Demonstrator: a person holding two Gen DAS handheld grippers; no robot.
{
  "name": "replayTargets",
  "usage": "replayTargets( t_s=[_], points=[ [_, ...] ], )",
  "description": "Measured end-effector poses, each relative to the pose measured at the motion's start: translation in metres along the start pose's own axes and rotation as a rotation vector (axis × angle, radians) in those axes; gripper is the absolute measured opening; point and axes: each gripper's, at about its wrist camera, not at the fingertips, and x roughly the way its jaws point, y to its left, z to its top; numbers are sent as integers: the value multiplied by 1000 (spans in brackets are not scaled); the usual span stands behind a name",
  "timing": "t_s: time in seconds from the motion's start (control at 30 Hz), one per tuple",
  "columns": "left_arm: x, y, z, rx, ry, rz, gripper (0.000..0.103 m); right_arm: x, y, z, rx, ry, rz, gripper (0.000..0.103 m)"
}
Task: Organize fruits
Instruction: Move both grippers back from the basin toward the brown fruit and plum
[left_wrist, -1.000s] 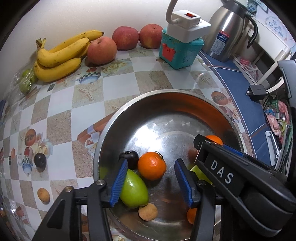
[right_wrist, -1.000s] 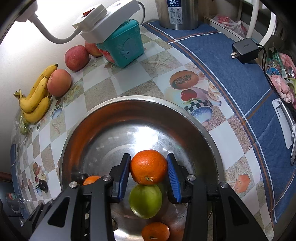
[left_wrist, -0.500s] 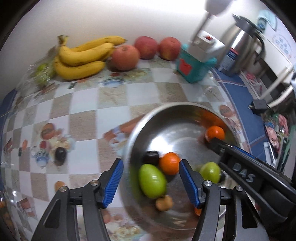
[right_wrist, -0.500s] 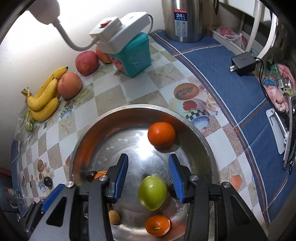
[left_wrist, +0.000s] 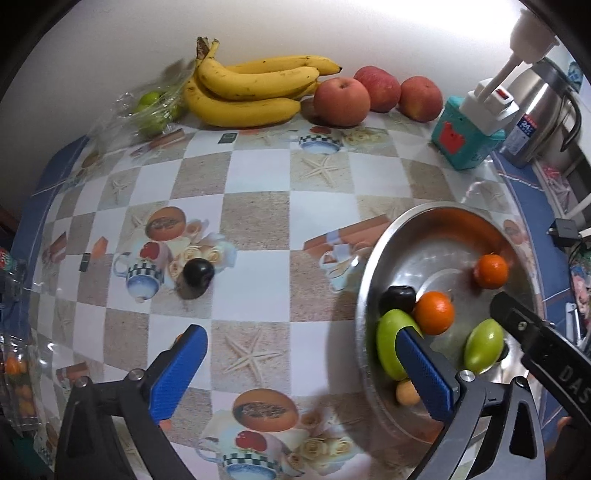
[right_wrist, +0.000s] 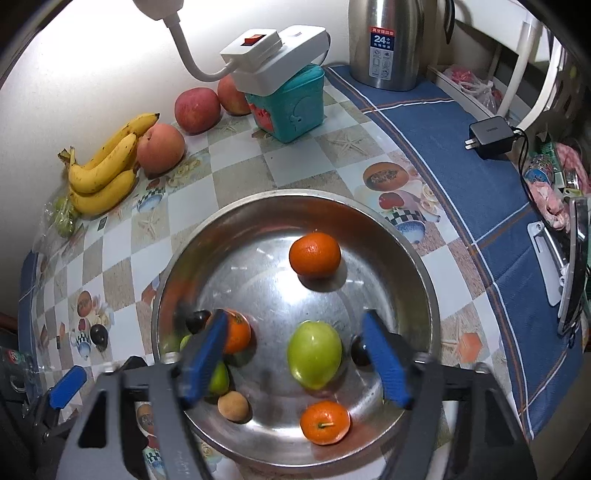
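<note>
A steel bowl holds oranges, green fruits, a dark plum and a small brown fruit. A dark plum lies loose on the checkered tablecloth. Bananas and three red apples lie by the back wall. My left gripper is open and empty over the cloth, left of the bowl. My right gripper is open and empty above the bowl.
A teal box with a white power strip and a steel kettle stand at the back. A black charger lies on the blue cloth. A plastic bag of green fruits lies beside the bananas.
My right gripper opened, let the orange go into the bowl and drew back. My left gripper swung left, away from the bowl, toward the loose plum.
</note>
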Motion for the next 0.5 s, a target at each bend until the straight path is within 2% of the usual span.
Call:
replayTargets(
  t_s=[0.17,0.27,0.37,0.43,0.5],
  points=[
    [3,10,-2,-24,6,12,103,-1,3,-5,-24,-3,-4,85],
    [1,19,-2,-43,-4,23,103,-2,3,-8,-23,-14,1,92],
    [-2,27,-3,-57,-13,45,103,-4,3,-9,-16,-27,11,92],
    [-4,32,-3,-56,-22,73,103,-4,4,-10,-14,-35,14,92],
    [-6,37,-3,-42,-41,134,103,-4,7,-10,-19,-36,16,92]
  ],
)
